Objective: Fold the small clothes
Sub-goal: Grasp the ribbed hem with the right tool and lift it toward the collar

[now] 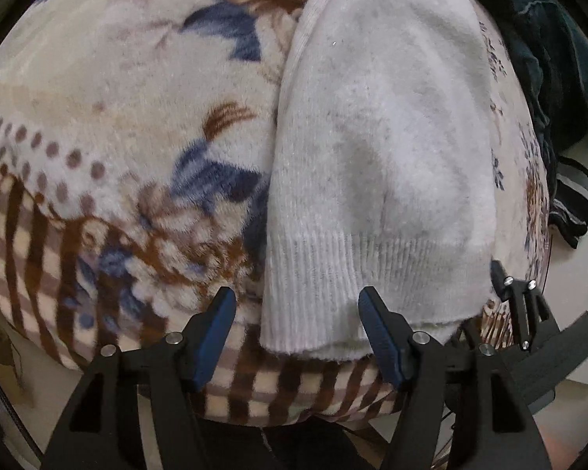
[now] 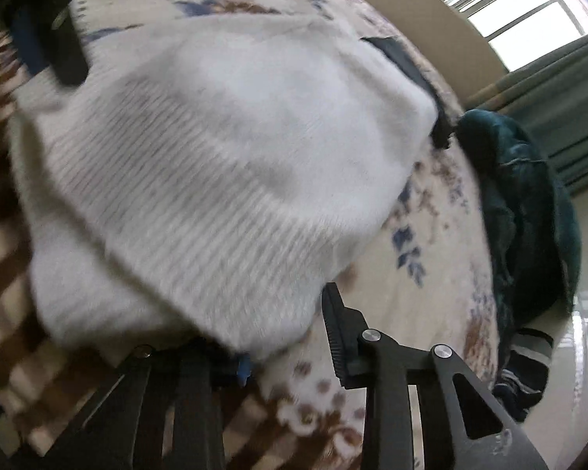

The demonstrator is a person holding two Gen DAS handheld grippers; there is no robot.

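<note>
Your floral fleece blanket (image 1: 117,90) covers the bed; the white knitted sweater (image 1: 376,149) lies folded lengthwise on it, its ribbed hem nearest you for pinching. The dark green garment pile (image 2: 529,211) crowds one side. Your left gripper (image 1: 298,333) stands released over the hem; your right gripper (image 2: 290,337) straddles its corner, and I cannot tell if it is clenched.

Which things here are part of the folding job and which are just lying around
In the job:
white knit garment
left gripper, jaws apart at its ribbed hem
right gripper, at its corner

Just lying about:
floral blanket underneath
dark green clothes heap
green curtain
</note>
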